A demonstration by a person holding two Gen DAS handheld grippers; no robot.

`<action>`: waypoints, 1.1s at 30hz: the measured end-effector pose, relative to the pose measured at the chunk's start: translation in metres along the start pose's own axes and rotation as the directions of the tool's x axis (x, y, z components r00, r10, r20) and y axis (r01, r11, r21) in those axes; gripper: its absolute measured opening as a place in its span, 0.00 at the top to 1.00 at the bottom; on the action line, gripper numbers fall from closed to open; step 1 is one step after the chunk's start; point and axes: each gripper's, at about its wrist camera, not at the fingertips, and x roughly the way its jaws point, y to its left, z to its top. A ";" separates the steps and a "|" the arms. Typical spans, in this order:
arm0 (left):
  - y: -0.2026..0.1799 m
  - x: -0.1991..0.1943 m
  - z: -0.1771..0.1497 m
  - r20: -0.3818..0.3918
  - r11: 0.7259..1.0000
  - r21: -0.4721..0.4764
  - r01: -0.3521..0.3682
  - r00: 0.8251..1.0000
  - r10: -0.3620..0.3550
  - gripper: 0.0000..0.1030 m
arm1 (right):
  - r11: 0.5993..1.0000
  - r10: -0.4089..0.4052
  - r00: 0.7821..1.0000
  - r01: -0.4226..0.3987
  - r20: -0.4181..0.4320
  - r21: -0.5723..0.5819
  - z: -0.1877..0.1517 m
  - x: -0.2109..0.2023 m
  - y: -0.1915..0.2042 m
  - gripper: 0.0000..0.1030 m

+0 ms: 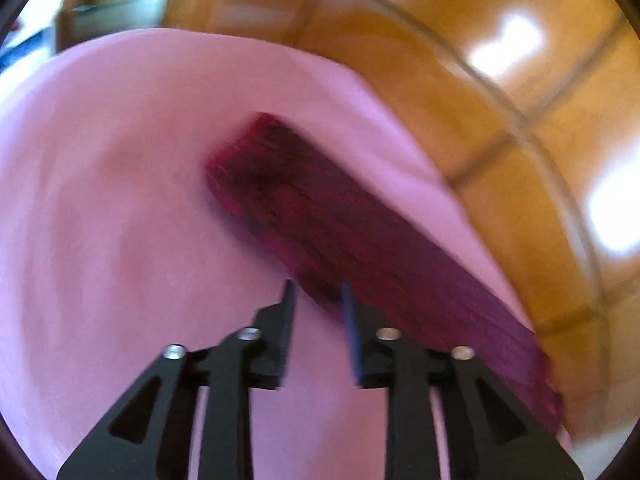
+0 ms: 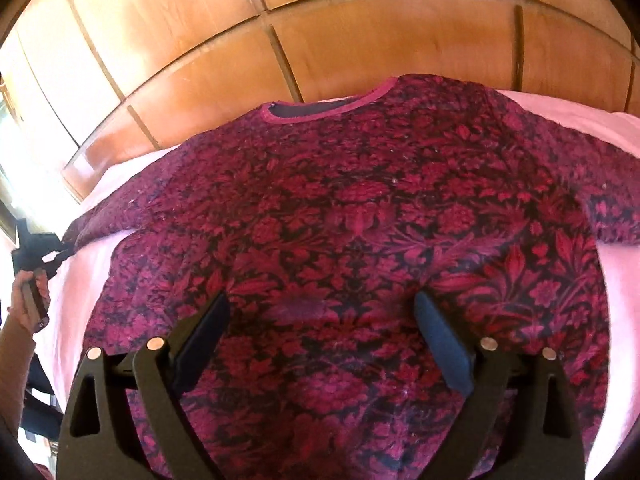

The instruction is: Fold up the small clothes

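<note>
a dark red top [image 2: 360, 240] with a flower print lies spread flat on a pink sheet [image 2: 616, 280], its round neckline [image 2: 320, 110] at the far side next to a wooden panelled wall [image 2: 360, 28]. in the right wrist view the top fills most of the picture; one sleeve [image 2: 108, 220] runs out to the left edge of the sheet and the other reaches to the right.

the right tool [image 2: 322, 304] hangs over the middle of the top with its jaws wide apart and nothing between them; whether the fingertips touch the cloth cannot be told.

at the far left of that view a hand [image 2: 30, 300] grips the handle of the left tool [image 2: 56, 257], whose tip is at the end of the left sleeve.

the left wrist view is blurred. there the left tool [image 1: 318, 286] points down at the sheet [image 1: 120, 200], its jaws narrow but parted. the sleeve [image 1: 320, 208] lies as a dark red band running from the middle of the picture down to the right, along the sheet's edge. the near edge of the sleeve sits at the fingertips [image 1: 290, 292], partly in the gap between them, but the blur hides whether the pads press on it. beyond the sheet the wooden panels [image 1: 440, 40] shine with bright patches of light.
</note>
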 end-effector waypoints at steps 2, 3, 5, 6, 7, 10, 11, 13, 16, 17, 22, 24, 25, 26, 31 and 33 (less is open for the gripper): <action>-0.021 -0.023 -0.024 0.000 0.992 0.105 0.068 0.998 -0.068 0.55 | 0.999 0.005 0.999 -0.006 0.039 0.039 -0.001 -0.022 -0.011 0.11; -0.029 -0.032 -0.038 -0.021 0.983 0.149 0.111 0.994 -0.110 0.47 | 0.998 0.006 0.998 -0.010 0.059 0.061 -0.003 -0.035 -0.019 0.11; -0.049 -0.048 -0.078 -0.119 0.943 0.233 0.237 0.969 -0.215 0.47 | 0.994 -0.019 0.996 0.009 0.086 0.109 -0.011 -0.059 -0.038 0.11; -0.054 -0.055 -0.096 -0.155 0.926 0.255 0.279 0.957 -0.246 0.47 | 0.991 -0.036 0.995 0.024 0.093 0.131 -0.019 -0.072 -0.048 0.11; -0.059 -0.061 -0.114 -0.200 0.905 0.279 0.322 0.941 -0.273 0.47 | 0.989 -0.042 0.995 0.028 0.092 0.144 -0.025 -0.079 -0.055 0.11; -0.072 -0.078 -0.175 -0.331 0.843 0.326 0.429 0.887 -0.323 0.47 | 0.985 -0.061 0.997 0.052 0.052 0.163 -0.057 -0.101 -0.073 0.12; -0.072 -0.082 -0.187 -0.354 0.835 0.328 0.441 0.877 -0.324 0.47 | 0.984 -0.068 0.997 0.061 0.035 0.165 -0.068 -0.106 -0.077 0.15; -0.068 -0.094 -0.220 -0.412 0.817 0.314 0.484 0.844 -0.342 0.47 | 0.984 -0.033 0.999 0.033 -0.004 0.175 -0.093 -0.117 -0.081 0.21; -0.062 -0.101 -0.249 -0.453 0.816 0.313 0.485 0.832 -0.320 0.47 | 0.981 0.016 0.998 -0.003 -0.066 0.194 -0.126 -0.128 -0.082 0.34; -0.057 -0.103 -0.259 -0.467 0.818 0.305 0.487 0.825 -0.317 0.47 | 0.981 0.026 0.996 -0.009 -0.086 0.193 -0.136 -0.131 -0.079 0.38; -0.052 -0.102 -0.281 -0.482 0.826 0.300 0.476 0.824 -0.300 0.85 | 0.989 0.021 0.989 0.000 -0.144 0.145 -0.169 -0.140 -0.066 0.67; -0.055 -0.109 -0.279 -0.468 0.826 0.295 0.480 0.826 -0.313 0.87 | 0.990 0.019 0.990 0.001 -0.143 0.141 -0.166 -0.148 -0.065 0.81; -0.054 -0.112 -0.272 -0.461 0.825 0.296 0.482 0.828 -0.318 0.88 | 0.992 0.013 0.992 0.004 -0.126 0.129 -0.163 -0.156 -0.063 0.81; -0.054 -0.116 -0.267 -0.453 0.821 0.292 0.491 0.827 -0.333 0.88 | 0.994 0.003 0.994 0.008 -0.106 0.106 -0.159 -0.166 -0.061 0.83; -0.058 -0.101 -0.283 -0.475 0.823 0.385 0.417 0.854 -0.211 0.88 | 0.997 -0.061 0.985 0.068 -0.161 0.036 -0.167 -0.168 -0.067 0.83; -0.057 -0.098 -0.284 -0.477 0.830 0.382 0.407 0.856 -0.200 0.85 | 0.995 -0.085 0.976 0.095 -0.202 0.041 -0.175 -0.151 -0.074 0.83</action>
